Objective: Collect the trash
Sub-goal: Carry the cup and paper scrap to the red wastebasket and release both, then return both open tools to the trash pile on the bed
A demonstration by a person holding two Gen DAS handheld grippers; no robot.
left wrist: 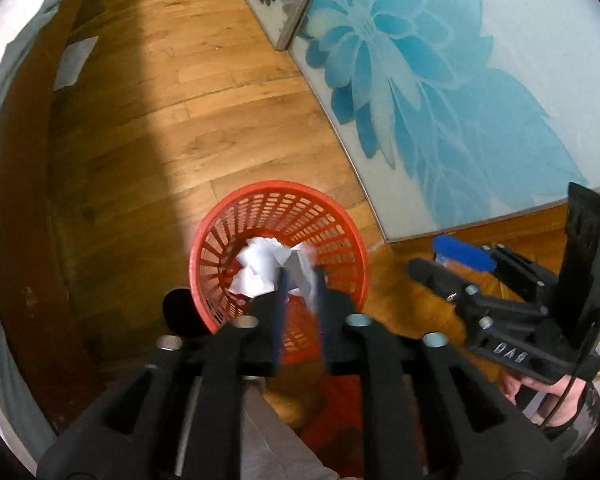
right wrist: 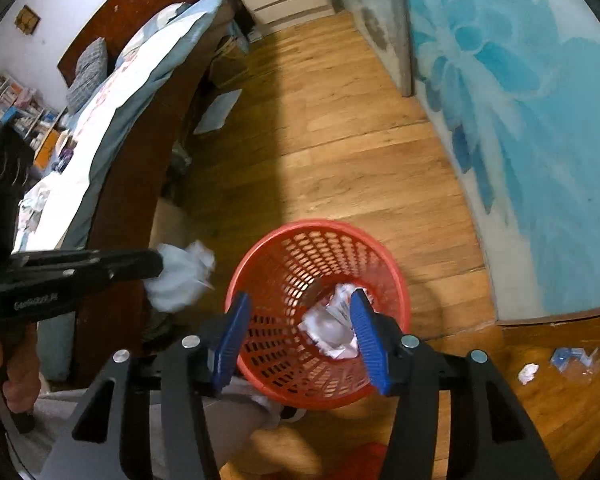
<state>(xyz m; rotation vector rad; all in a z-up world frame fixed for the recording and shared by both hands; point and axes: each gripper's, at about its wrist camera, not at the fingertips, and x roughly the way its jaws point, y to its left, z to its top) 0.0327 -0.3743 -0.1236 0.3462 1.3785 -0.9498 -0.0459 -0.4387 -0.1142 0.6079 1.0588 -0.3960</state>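
Red plastic basket (right wrist: 318, 316) stands on the wooden floor (right wrist: 340, 140) with crumpled paper (right wrist: 332, 328) inside; left claw (left wrist: 300, 284) pinches a white paper wad (right wrist: 182, 276) over the basket's rim; right claw (right wrist: 300, 340) gapes wide, holding nothing; more scraps (right wrist: 528, 373) lie on the floor.

Raised lettering is seen on the body of the right gripper (left wrist: 440, 258) in the left wrist view; it reads roughly "DAS", last character uncertain. Pale print is seen on the side of the left gripper (right wrist: 156, 266) in the right wrist view, too blurred to be read. No other text, numbers or signs can be made out.
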